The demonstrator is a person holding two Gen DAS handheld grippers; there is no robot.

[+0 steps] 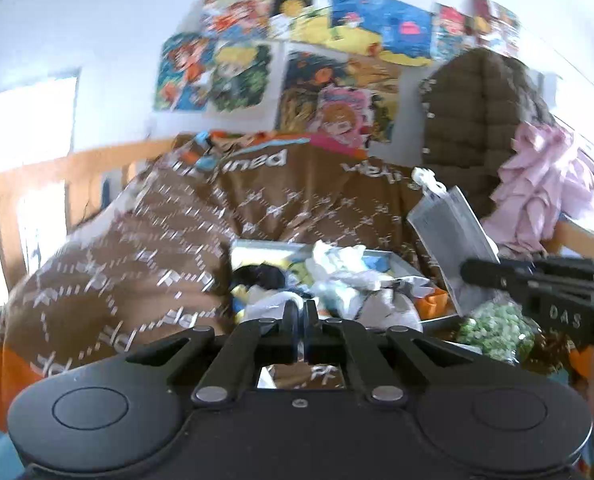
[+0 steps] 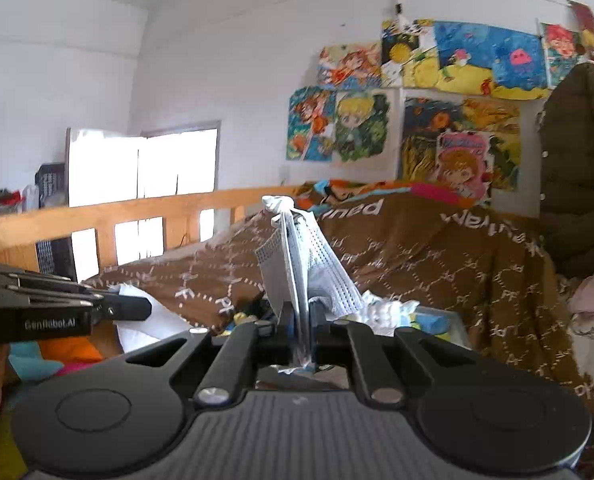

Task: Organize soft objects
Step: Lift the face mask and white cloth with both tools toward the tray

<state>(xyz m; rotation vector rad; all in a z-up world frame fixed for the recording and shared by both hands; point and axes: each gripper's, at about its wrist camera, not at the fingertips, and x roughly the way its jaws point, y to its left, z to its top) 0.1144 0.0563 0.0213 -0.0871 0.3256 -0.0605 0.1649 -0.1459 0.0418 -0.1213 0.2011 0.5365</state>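
gripping | face mask (image 2: 303,264) upright between right claw (image 2: 300,320) pads

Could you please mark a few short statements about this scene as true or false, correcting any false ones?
1. The right hand-held gripper is shut on a face mask. True.
2. The left hand-held gripper holds a sock. False: its jaws are shut with nothing visible between them.
3. The blanket is brown with a pale pattern. True.
4. The wall above the blanket is bare. False: colourful drawings hang on it.
5. The tray holds a jumble of soft things. True.
6. The dark puffer jacket lies folded in the tray. False: it hangs upright beyond the blanket.
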